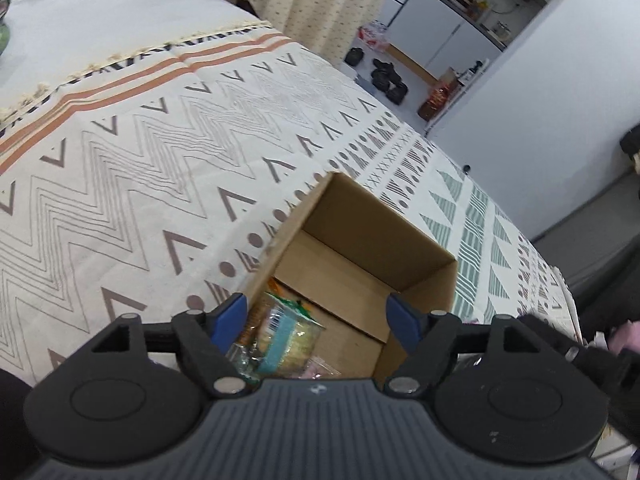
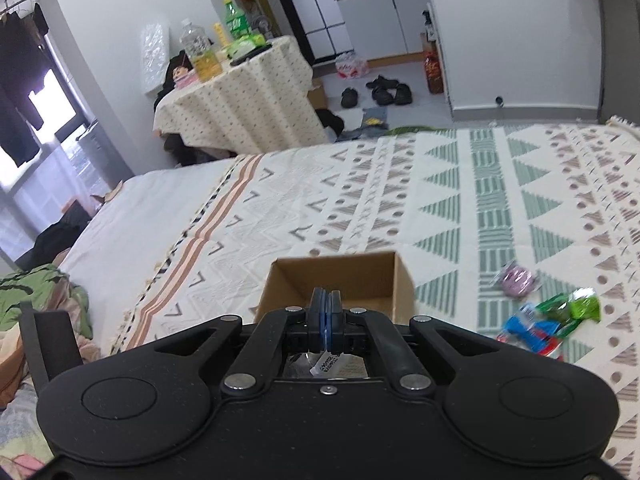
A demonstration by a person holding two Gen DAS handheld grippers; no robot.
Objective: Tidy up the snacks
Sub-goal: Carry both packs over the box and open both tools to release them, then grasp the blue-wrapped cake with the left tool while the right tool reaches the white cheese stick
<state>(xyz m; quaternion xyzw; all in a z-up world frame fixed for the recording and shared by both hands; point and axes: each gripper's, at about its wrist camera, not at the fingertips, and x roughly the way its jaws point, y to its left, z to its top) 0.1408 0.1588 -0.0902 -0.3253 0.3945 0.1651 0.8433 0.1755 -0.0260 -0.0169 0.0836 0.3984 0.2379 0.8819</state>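
Note:
An open cardboard box [image 1: 360,248] stands on the patterned bedspread. In the left wrist view my left gripper [image 1: 318,318] is open above the box's near end. Clear-wrapped snack packets [image 1: 280,332] lie inside the box below it. In the right wrist view the same box [image 2: 340,280] sits just ahead of my right gripper [image 2: 325,300], whose blue pads are pressed together; a thin clear wrapper with a white label [image 2: 324,364] shows below them. Loose snacks lie to the right: a purple packet [image 2: 518,278], a green packet [image 2: 576,306] and a blue and red packet [image 2: 532,334].
The patterned bedspread [image 2: 400,208] covers the bed. Beyond its far edge are a draped table with bottles [image 2: 236,92], shoes on the floor [image 2: 384,92] and white cabinets. Green bedding [image 2: 36,296] lies at the left.

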